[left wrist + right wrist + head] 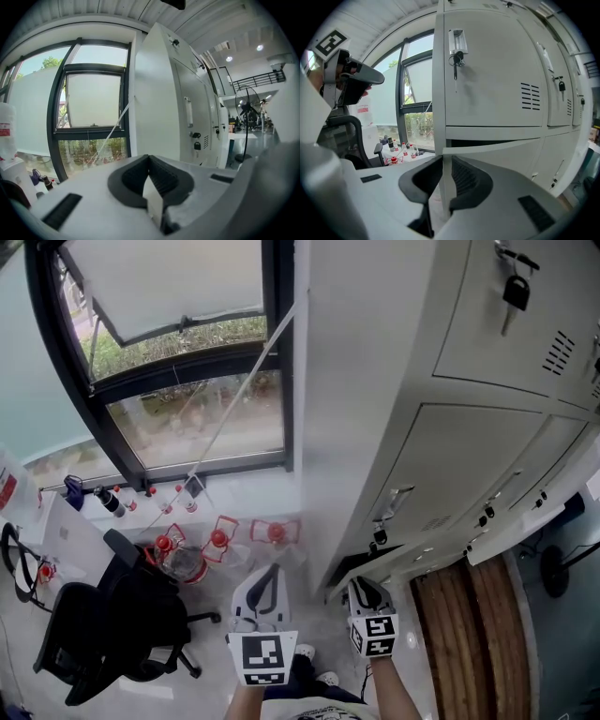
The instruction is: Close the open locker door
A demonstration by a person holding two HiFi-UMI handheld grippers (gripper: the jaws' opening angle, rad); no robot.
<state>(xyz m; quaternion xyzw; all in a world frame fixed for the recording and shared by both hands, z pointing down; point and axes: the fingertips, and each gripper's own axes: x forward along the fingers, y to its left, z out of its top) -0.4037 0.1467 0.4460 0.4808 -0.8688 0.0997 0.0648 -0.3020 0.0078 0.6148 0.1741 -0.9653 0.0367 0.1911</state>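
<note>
**Got the door edge, now to swing it in**

My right gripper (pixel 445 164) is clamped on the free edge of the locker door (pixel 497 151), which hangs ajar on the lockers' (pixel 497 70) bottom row, at the window-side corner. My left gripper (pixel 149 161) is pinched together, empty. Next, I reckon: push the door flush, then let go.

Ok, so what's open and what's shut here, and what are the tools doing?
Lower locker door, open a bit.
Upper locker door, shut, keys hanging from its lock.
Window, top pane swung open.
Right tool, shut on the lower locker door's edge.
Left tool, shut, tips together.
Office chair, empty.
</note>
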